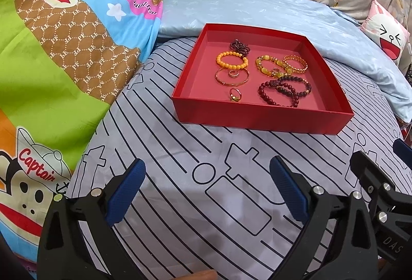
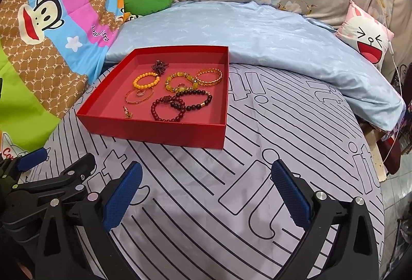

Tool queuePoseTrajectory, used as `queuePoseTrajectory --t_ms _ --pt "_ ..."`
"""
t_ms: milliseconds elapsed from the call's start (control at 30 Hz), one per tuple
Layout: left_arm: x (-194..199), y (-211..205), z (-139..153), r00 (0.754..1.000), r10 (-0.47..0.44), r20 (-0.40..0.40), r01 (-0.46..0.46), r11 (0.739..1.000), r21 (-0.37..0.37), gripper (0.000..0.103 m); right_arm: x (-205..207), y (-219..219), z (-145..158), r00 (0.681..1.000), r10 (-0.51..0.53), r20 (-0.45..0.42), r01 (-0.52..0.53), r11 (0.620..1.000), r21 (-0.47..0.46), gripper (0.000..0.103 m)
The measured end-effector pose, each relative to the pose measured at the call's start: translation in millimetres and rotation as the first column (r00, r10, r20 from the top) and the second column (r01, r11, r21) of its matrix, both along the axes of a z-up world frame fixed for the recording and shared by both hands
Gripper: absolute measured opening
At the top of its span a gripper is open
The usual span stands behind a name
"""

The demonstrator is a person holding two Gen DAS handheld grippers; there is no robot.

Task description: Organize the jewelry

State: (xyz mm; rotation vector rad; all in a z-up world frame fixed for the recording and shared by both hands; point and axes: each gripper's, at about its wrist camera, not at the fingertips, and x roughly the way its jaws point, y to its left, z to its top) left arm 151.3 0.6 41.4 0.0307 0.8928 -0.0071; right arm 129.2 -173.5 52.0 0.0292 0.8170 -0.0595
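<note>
Both tools, left and right, gape wide and empty over the bed, near the red tray, where bracelets and rings lie gathered, seemingly for sorting.

Your left gripper hangs open over the striped sheet; the red tray of bracelets lies beyond

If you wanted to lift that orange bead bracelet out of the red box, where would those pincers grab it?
Judging by its pose, pinch the orange bead bracelet across its near-left arc of beads, coming straight down from above. It lies flat in the red box, its far-right side touches the dark beaded chain, and the walls block a sideways approach.
</note>
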Motion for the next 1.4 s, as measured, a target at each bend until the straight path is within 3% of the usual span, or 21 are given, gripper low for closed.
queuePoseTrajectory --t_ms 1400 --pt "0.7 0.0 0.4 1.000 0.008 0.012 -0.009 1.000 0.019 0.092 0.3 -3.4 -3.4 1.000 -0.002 -0.005 0.002 1.000 0.001 0.097"
